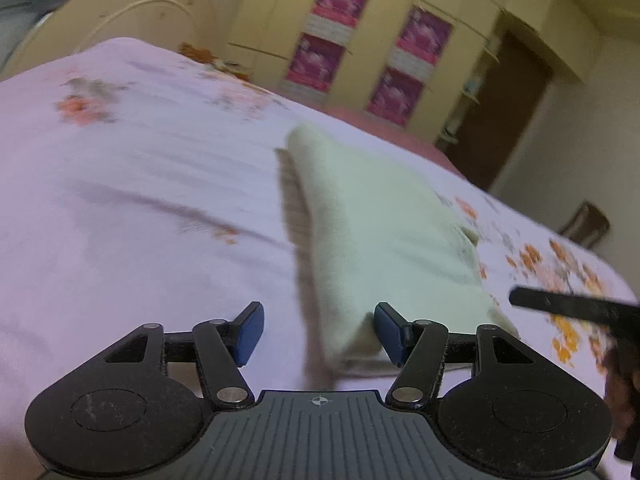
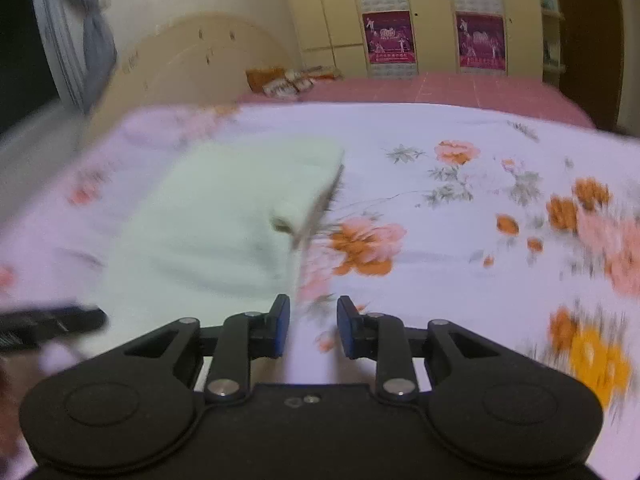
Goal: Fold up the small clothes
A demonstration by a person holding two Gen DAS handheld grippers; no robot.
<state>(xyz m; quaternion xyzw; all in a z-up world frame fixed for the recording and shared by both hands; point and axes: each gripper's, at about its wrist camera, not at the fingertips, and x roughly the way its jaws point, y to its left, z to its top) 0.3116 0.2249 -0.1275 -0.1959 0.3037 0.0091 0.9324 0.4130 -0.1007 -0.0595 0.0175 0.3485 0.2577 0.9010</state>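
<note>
A pale cream folded cloth (image 1: 384,224) lies on the floral bedsheet (image 1: 140,168), blurred by motion. In the left wrist view its near corner reaches in between my left gripper's (image 1: 320,334) blue pads, beside the right-hand pad (image 1: 390,334). The other pad stands well clear of it, so the jaws are open. The right gripper's black finger (image 1: 572,306) shows at the right edge. In the right wrist view the cloth (image 2: 224,216) lies ahead and to the left. My right gripper (image 2: 313,330) is open by a narrow gap with only bedsheet (image 2: 460,240) behind it. The left gripper (image 2: 52,320) shows at the left edge.
A cream curved headboard (image 2: 208,60) and orange patterned pillows (image 2: 288,78) sit at the bed's far end. A wardrobe with pink posters (image 2: 432,36) lines the back wall beside a dark door (image 1: 508,112). Grey curtains (image 2: 80,40) hang at the left.
</note>
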